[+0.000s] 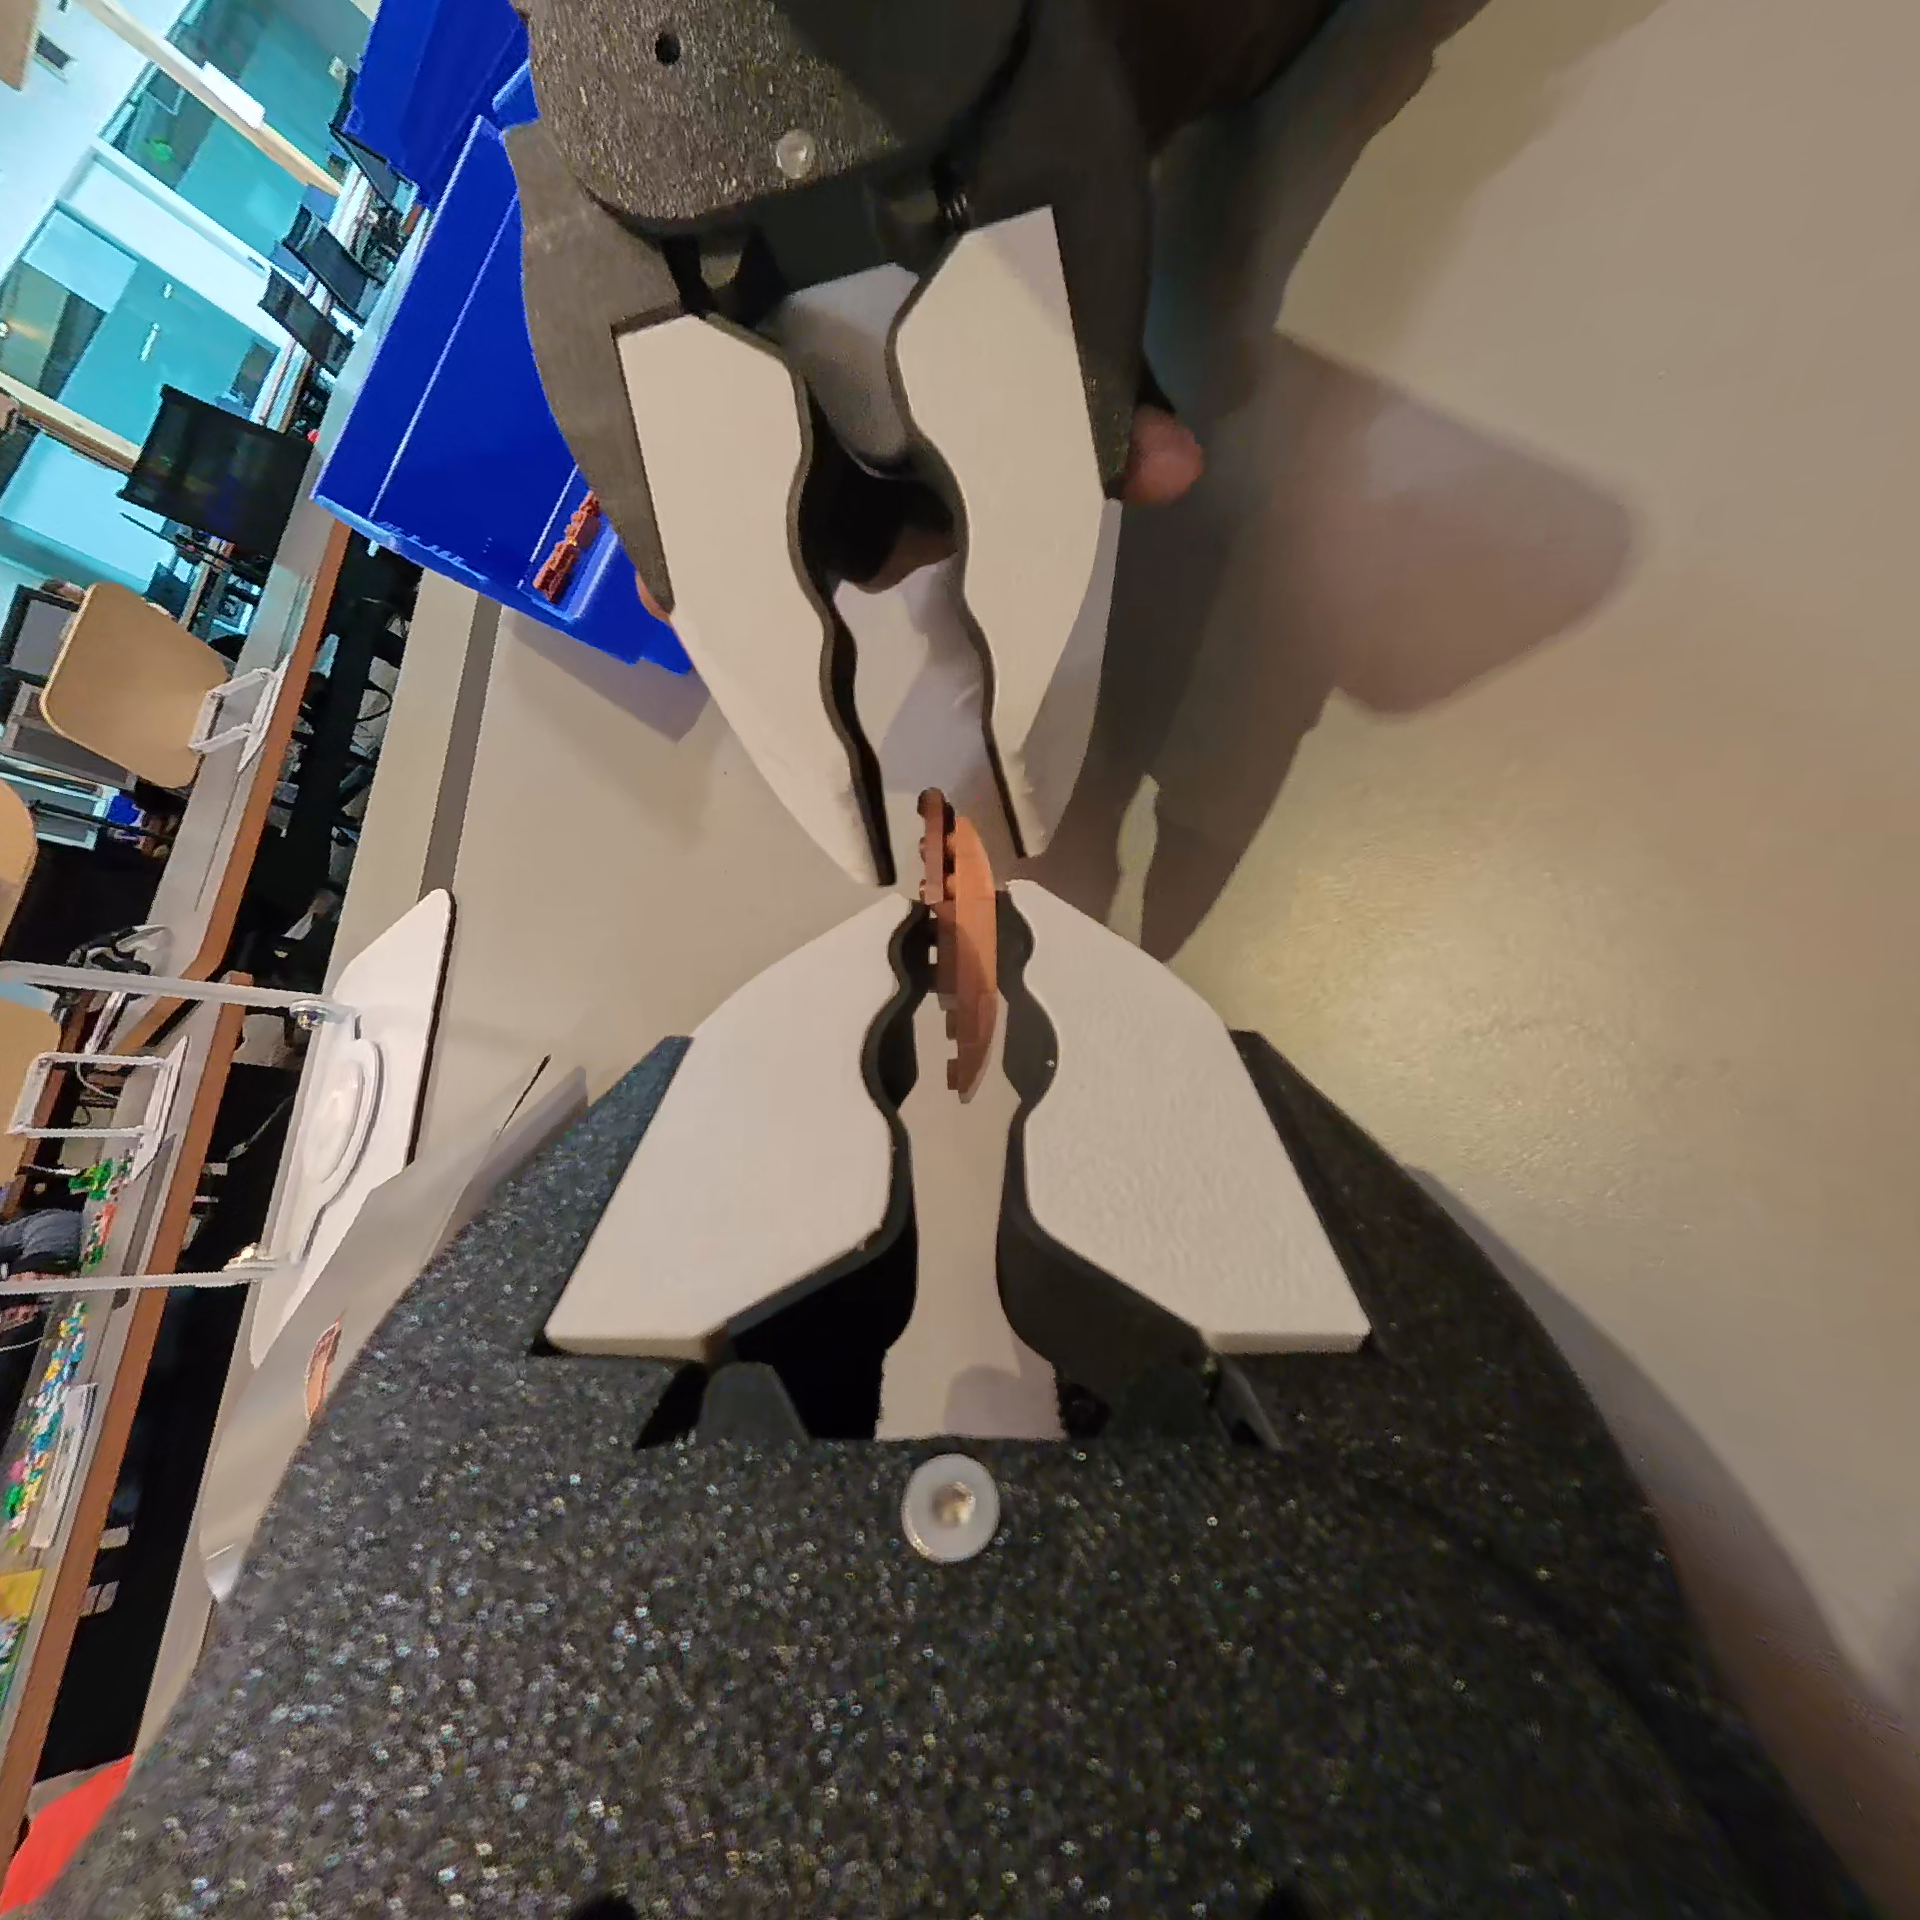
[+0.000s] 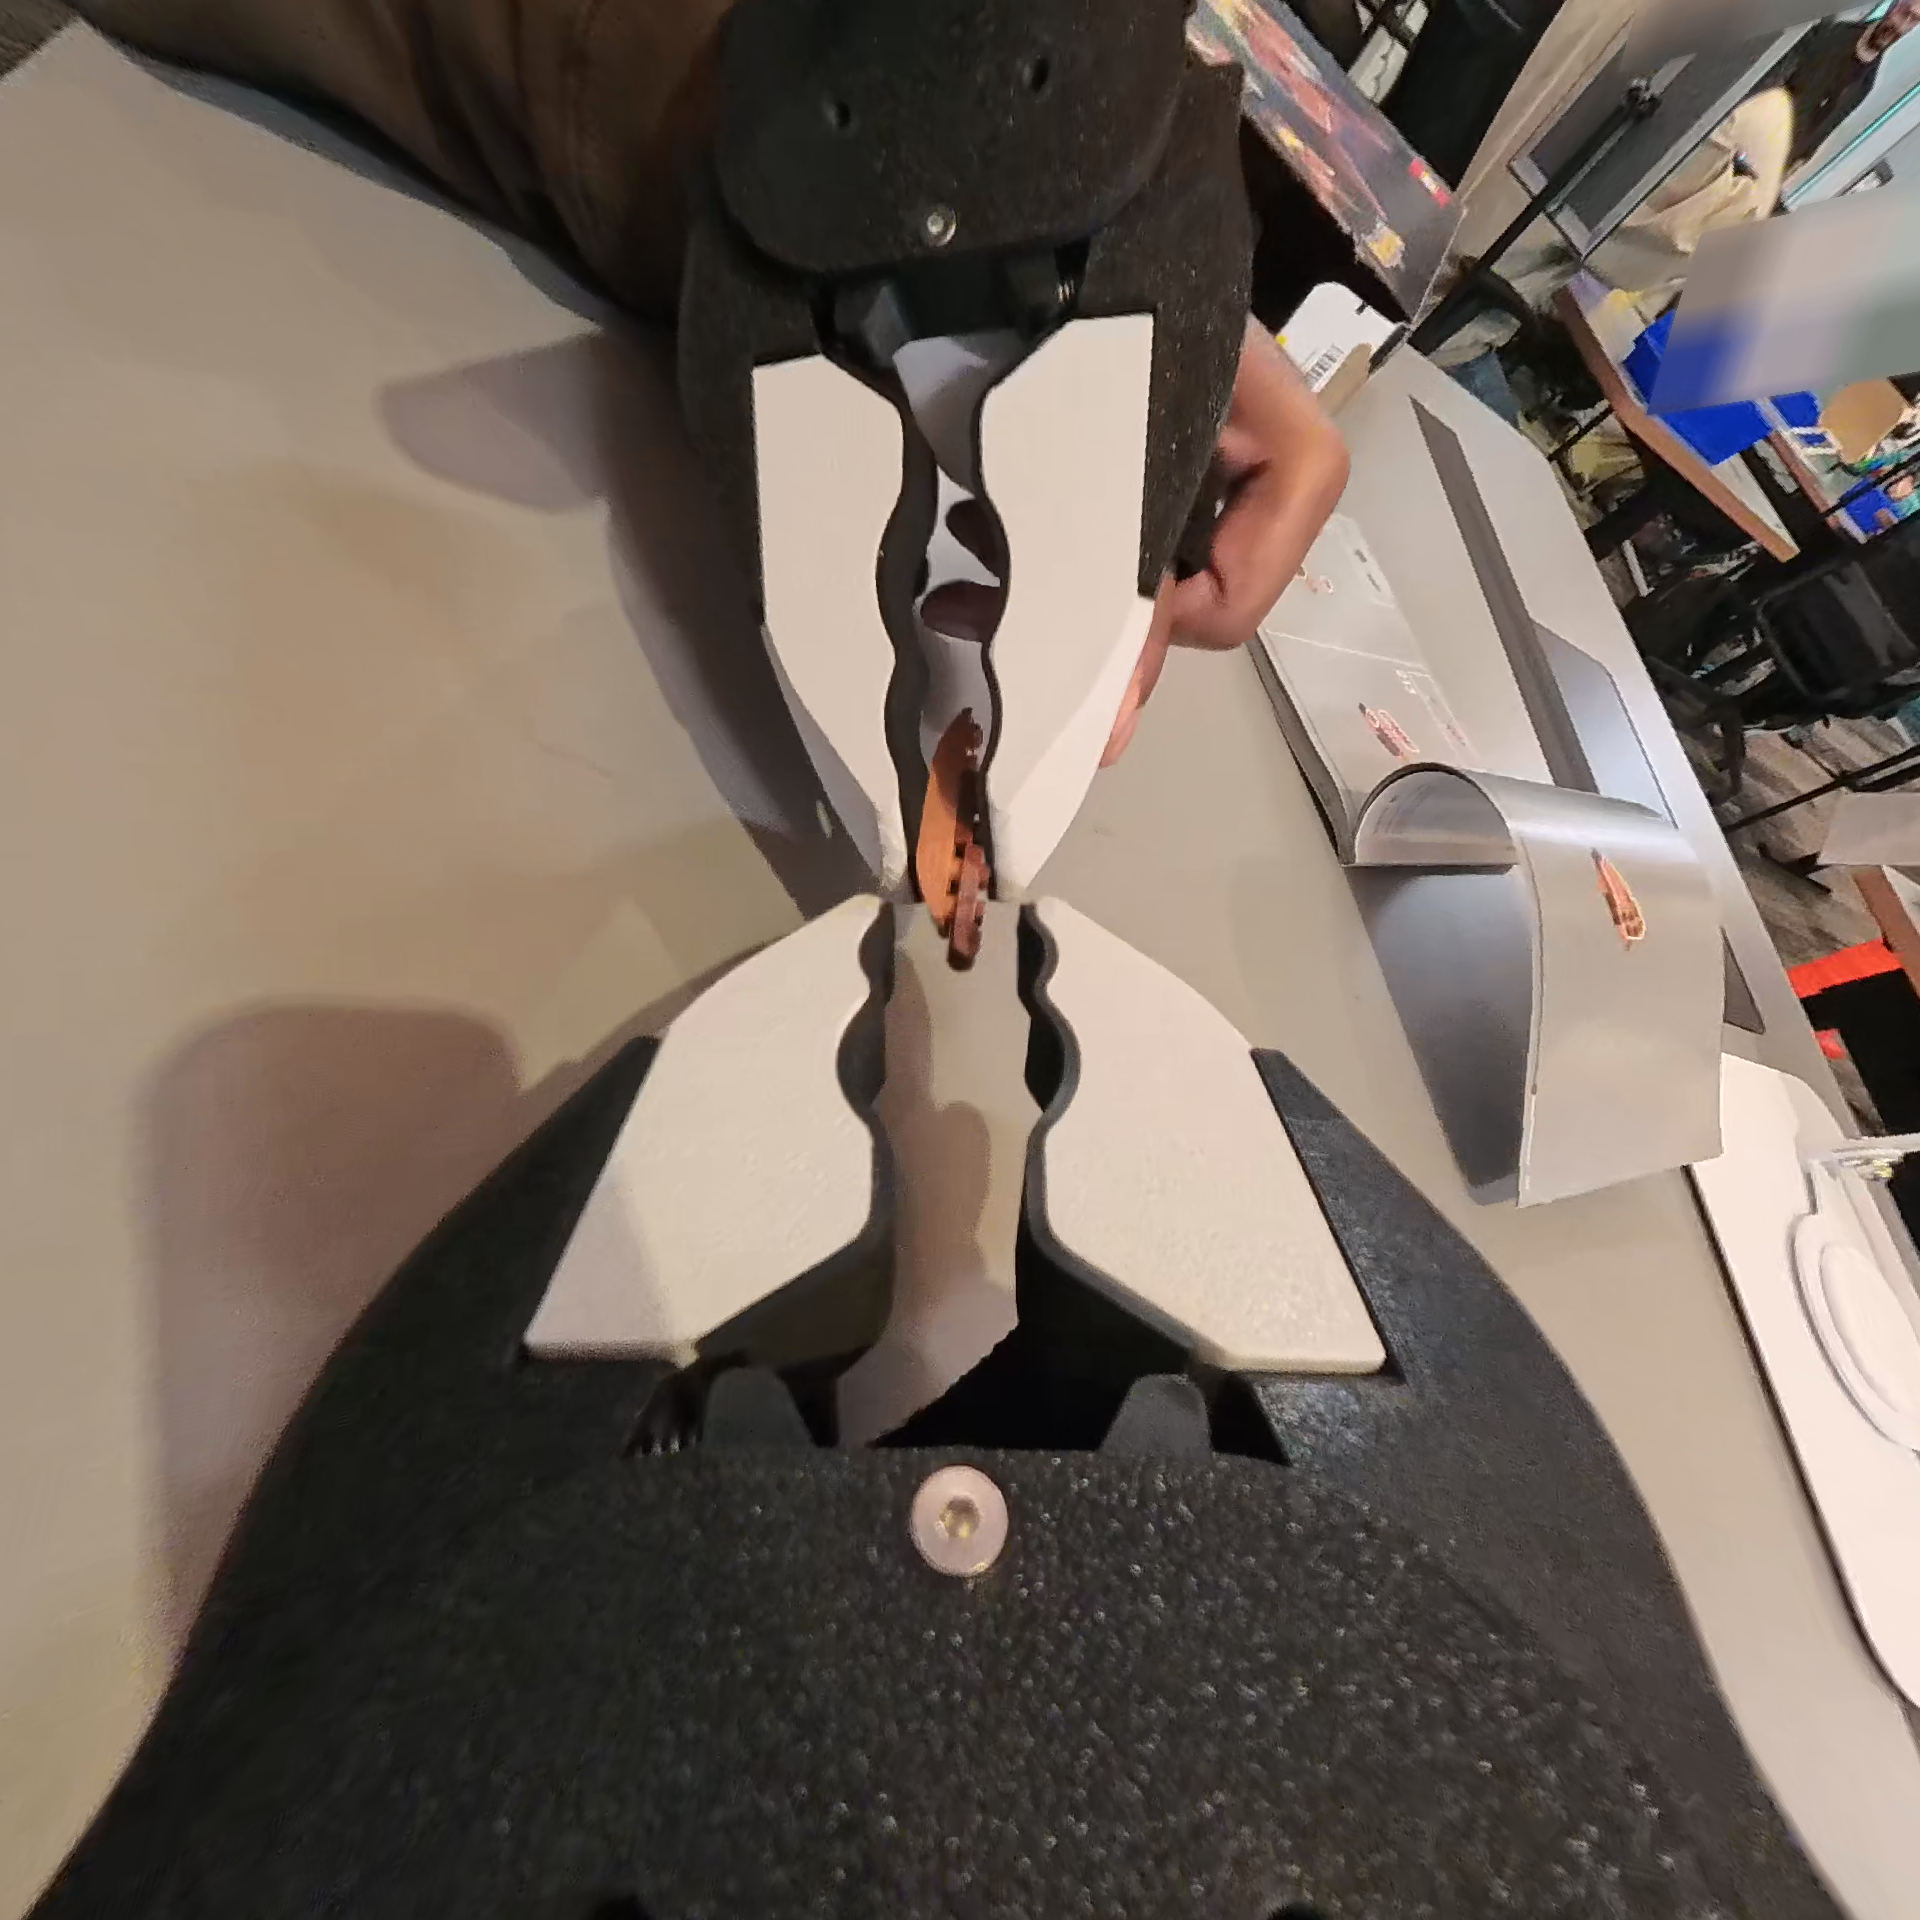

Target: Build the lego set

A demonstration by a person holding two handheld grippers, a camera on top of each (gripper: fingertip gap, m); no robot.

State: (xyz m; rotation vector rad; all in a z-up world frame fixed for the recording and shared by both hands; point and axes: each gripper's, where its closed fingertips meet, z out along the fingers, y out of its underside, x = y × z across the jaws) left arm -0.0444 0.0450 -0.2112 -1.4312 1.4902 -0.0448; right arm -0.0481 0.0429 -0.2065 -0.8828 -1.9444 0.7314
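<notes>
A reddish-brown lego piece (image 1: 971, 966) with a darker small part at its far end is held edge-on above the grey table (image 1: 1558, 935). My left gripper (image 1: 956, 909) is shut on it. The piece also shows in the right wrist view (image 2: 940, 810), sticking out of the left gripper (image 2: 956, 878). My right gripper (image 2: 956, 920) faces the left one tip to tip. Its jaws stand slightly apart around the piece's dark end without clamping it. It also shows in the left wrist view (image 1: 951, 862).
Blue bins (image 1: 457, 416) with brown pieces stand at the table's far side. An open instruction booklet (image 2: 1455, 727) with a curled page lies to the right. A white sheet (image 2: 1849, 1351) lies beyond it. A hand (image 2: 1247, 540) holds the left gripper. Only a small space, under 4 cm, lies between the two pairs of fingers.
</notes>
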